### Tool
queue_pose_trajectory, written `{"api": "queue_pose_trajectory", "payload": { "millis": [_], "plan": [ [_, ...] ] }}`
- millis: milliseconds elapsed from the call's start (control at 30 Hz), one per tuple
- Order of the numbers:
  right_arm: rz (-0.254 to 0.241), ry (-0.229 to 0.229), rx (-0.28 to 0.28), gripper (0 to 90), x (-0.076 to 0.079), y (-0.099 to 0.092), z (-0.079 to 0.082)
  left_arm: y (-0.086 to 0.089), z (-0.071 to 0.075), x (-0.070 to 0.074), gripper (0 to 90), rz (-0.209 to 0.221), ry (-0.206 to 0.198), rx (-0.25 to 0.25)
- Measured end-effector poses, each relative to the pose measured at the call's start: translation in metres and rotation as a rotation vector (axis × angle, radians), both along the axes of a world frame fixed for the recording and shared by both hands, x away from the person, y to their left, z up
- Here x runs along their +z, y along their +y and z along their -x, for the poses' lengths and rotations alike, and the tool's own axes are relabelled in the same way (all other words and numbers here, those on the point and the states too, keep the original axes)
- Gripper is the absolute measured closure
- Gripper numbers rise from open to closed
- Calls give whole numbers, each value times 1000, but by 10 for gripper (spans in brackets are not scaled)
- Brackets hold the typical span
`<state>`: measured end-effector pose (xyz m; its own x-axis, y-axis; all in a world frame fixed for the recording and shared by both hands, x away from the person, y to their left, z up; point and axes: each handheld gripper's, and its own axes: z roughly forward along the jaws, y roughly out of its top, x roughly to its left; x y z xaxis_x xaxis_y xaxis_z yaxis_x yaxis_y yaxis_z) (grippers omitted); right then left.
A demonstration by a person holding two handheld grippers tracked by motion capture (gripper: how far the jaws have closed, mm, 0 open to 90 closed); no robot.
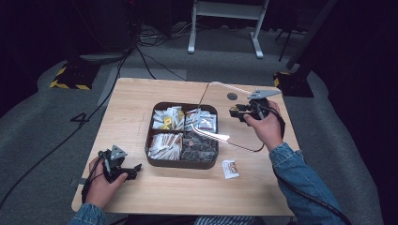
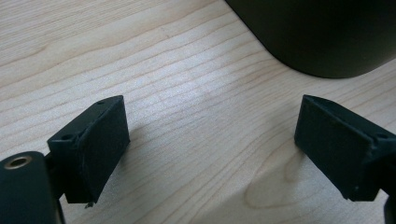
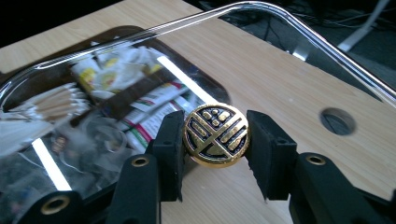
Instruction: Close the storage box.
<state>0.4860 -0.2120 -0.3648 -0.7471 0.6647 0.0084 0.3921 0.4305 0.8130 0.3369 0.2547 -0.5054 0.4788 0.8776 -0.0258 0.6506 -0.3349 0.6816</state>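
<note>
Clear plastic, that's what I'm lifting: the transparent lid (image 1: 225, 117) is hanging tilted in the air over the right half of the dark brown tray (image 1: 180, 164), its far edge up toward the back of the table and its near corner dipping down over the tray's right compartments. My right gripper (image 3: 215, 136) is clenching the lid's round gold-and-black knob (image 3: 216, 134), one black pad pressing on each side of it, and in the right gripper view I'm looking straight through the lid at the packets underneath. From the high view my right hand (image 1: 265, 125) is sitting just right of the tray, above the table's right side, with the gripper pointing left toward the lid. The tray is lying open in the middle of the pale wooden table (image 1: 187, 192), split into four compartments: white and yellow sachets (image 1: 168, 118) at the far left, red-and-white packets (image 1: 202, 121) at the far right, tan paper sticks (image 1: 165, 145) at the near left, and dark wrapped pieces (image 1: 199, 149) at the near right. One small loose packet (image 1: 230, 169) is lying on the table just off the tray's near right corner. My left gripper (image 2: 205, 140) is resting low over the bare wood near the tray's near left corner, jaws spread wide with nothing between them, the tray's dark rounded wall (image 2: 322, 37) sitting just ahead of it.
</note>
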Motion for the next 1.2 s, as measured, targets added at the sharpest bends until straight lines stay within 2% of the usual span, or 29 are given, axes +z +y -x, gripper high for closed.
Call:
{"api": "queue_pose_trajectory", "payload": {
  "millis": [367,533,733,1200],
  "plan": [
    [-9,15,91,593,1,53,8,0,0,0,103,1,-1,0],
    [-26,22,129,593,-6,78,10,0,0,0,103,1,1,-2],
    [-15,33,158,593,-17,102,11,-1,-1,0,98,7,1,-1],
    [19,36,188,593,-37,127,5,-1,-1,0,96,5,3,-4]
  ]
}}
